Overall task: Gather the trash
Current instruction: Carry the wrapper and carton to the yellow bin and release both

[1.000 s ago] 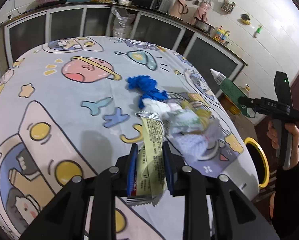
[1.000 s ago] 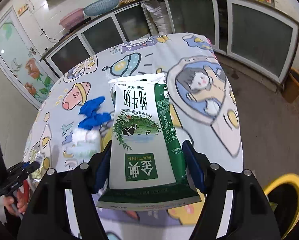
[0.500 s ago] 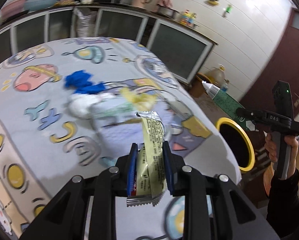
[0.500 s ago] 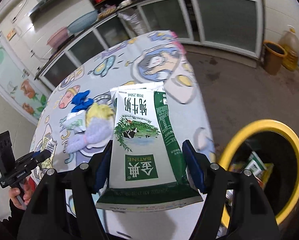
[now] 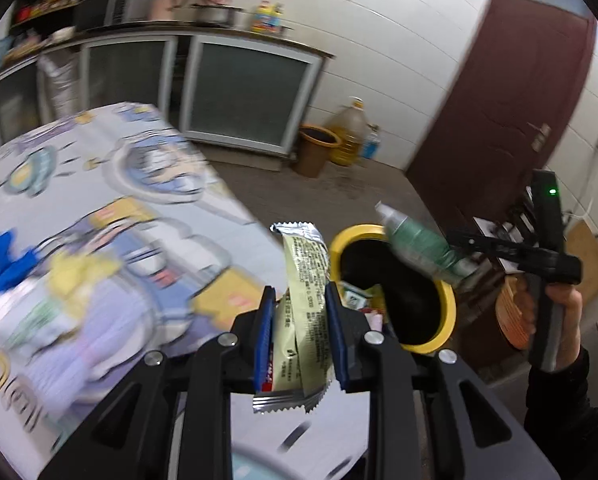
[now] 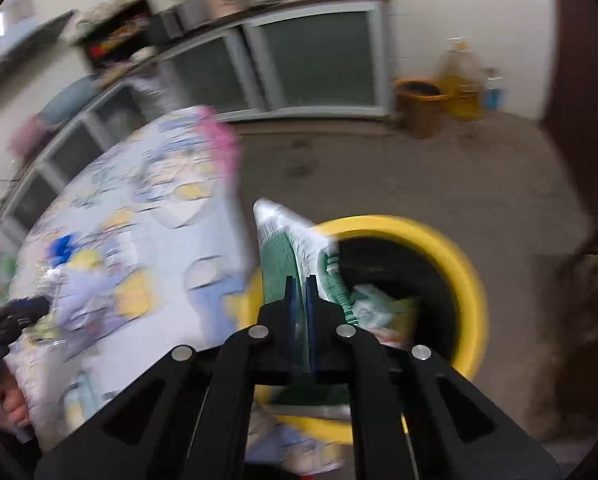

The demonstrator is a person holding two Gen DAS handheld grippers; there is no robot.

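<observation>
The left gripper (image 5: 299, 332) has its 2 fingers clenched on a yellow snack wrapper (image 5: 303, 276). The right gripper (image 6: 300, 300) pinches a green milk carton (image 6: 295, 256) flat between its fingers, above the yellow-rimmed trash bin (image 6: 451, 256).

brown door (image 5: 511, 92), oil jug (image 5: 349, 130) (yellowish), cabinets (image 5: 239, 96)

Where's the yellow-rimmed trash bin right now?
The yellow-rimmed trash bin sits on the floor just off the table's edge, right of the wrapper in the left wrist view, directly beyond the milk carton in the right wrist view.
</observation>
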